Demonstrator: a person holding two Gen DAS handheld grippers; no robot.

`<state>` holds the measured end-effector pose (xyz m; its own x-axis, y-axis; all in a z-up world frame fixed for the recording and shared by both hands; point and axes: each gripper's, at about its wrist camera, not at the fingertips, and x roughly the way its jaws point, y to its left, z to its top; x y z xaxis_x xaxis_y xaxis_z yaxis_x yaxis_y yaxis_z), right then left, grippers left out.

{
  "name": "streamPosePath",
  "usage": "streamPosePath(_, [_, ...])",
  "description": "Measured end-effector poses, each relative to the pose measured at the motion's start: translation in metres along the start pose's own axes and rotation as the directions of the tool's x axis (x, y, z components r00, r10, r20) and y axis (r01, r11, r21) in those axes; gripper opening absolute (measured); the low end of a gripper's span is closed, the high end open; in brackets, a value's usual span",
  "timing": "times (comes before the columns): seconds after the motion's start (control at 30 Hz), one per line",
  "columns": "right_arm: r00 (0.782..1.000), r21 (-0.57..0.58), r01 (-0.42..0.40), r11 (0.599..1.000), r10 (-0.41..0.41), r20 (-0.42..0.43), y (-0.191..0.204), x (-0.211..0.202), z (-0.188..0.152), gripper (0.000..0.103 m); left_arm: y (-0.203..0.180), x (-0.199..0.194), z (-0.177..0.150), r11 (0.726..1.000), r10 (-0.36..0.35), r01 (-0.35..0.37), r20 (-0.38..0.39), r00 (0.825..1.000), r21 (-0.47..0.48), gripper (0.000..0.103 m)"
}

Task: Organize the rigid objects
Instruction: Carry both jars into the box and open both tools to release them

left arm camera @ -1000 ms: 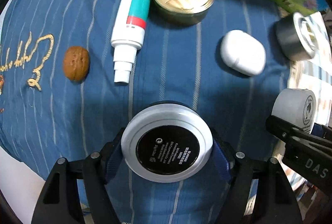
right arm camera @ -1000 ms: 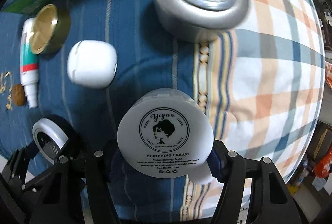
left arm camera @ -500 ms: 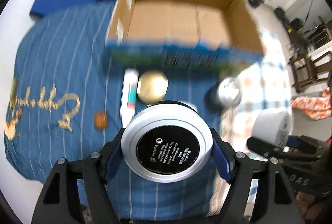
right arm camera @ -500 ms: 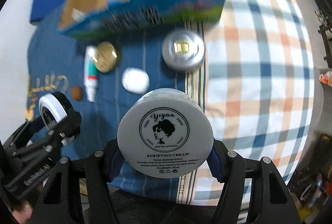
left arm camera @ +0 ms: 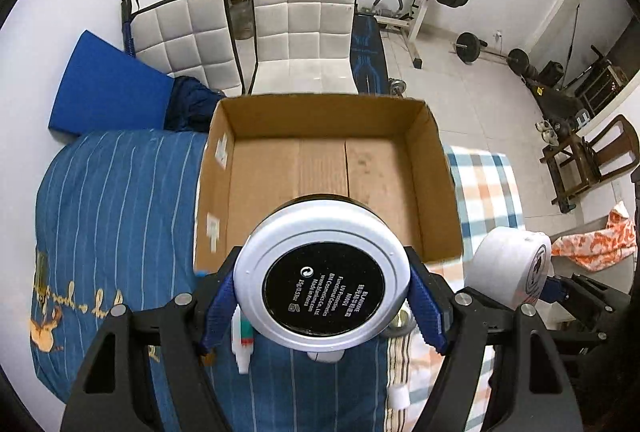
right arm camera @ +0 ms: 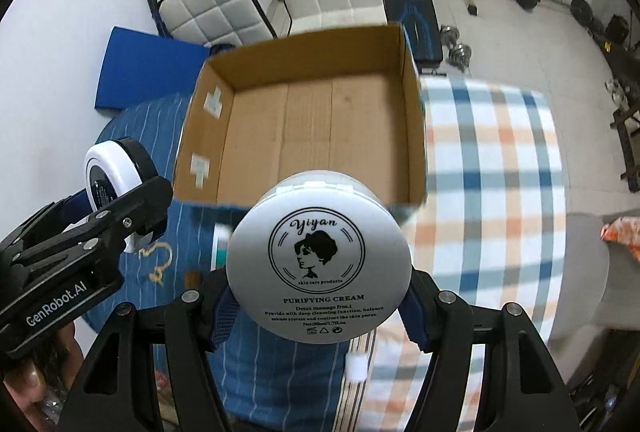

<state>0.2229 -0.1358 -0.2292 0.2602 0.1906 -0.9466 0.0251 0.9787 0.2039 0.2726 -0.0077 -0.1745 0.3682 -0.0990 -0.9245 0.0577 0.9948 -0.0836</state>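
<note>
My left gripper [left arm camera: 322,306] is shut on a round white compact with a black base label [left arm camera: 322,276], held high above the bed in front of an open, empty cardboard box [left arm camera: 320,175]. My right gripper [right arm camera: 318,306] is shut on a white purifying cream jar [right arm camera: 318,268], also held high before the same box [right arm camera: 316,135]. The cream jar shows at the right of the left wrist view [left arm camera: 510,270]; the compact shows at the left of the right wrist view [right arm camera: 108,171]. A white tube [left arm camera: 243,346] and a small white case [left arm camera: 326,356] peek out under the compact.
The box stands on a bed with a blue striped cover [left arm camera: 112,199] on the left and a plaid cover [right arm camera: 492,159] on the right. Behind are white padded chairs [left arm camera: 304,31], a blue mat [left arm camera: 108,87] and a weight bench [left arm camera: 368,47].
Both grippers have risen far above the bed with their jars. The view has swung from the loose items on the cover up to the open box and the room behind.
</note>
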Motion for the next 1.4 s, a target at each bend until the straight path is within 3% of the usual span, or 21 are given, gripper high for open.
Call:
streamPosePath(0.27, [0.999,-0.013,0.034,0.999,-0.034,0.011,-0.003,0.033,0.066,0.069,0.003,0.047,0.053,0.998,-0.054,0.053,-0.071,0.996,-0.024,0.073])
streamPosePath(0.5, [0.998,-0.017,0.066,0.998,-0.066,-0.024,-0.008,0.084,0.111,0.069,0.018,0.128,0.094,0.993,-0.089,0.072,-0.195,0.977,-0.090,0.073])
streamPosePath(0.63, [0.993,-0.026,0.082,0.996,-0.084,-0.082,-0.013,0.131,0.141,0.069,0.027,0.185,0.108,0.991,-0.105,0.073,-0.301,0.948,-0.115,0.074])
streamPosePath(0.73, [0.985,-0.051,0.112,0.992,-0.118,-0.123,-0.014,0.170,0.160,0.069,0.034,0.230,0.113,0.981,-0.159,0.100,-0.396,0.905,-0.165,0.074])
streamPosePath(0.9, [0.967,-0.092,0.150,0.984,-0.165,-0.192,-0.015,0.227,0.183,0.069,0.038,0.271,0.121,0.980,-0.166,0.093,-0.463,0.871,-0.175,0.074])
streamPosePath(1.13, [0.955,-0.085,0.154,0.984,-0.170,-0.244,-0.024,0.261,0.194,0.069,0.030,0.298,0.120,0.984,-0.162,0.095,-0.517,0.840,-0.153,0.074])
streamPosePath(1.4, [0.934,-0.085,0.192,0.978,-0.208,-0.289,-0.038,0.287,0.197,0.070,0.020,0.301,0.117,0.989,-0.125,0.061,-0.537,0.834,-0.135,0.075])
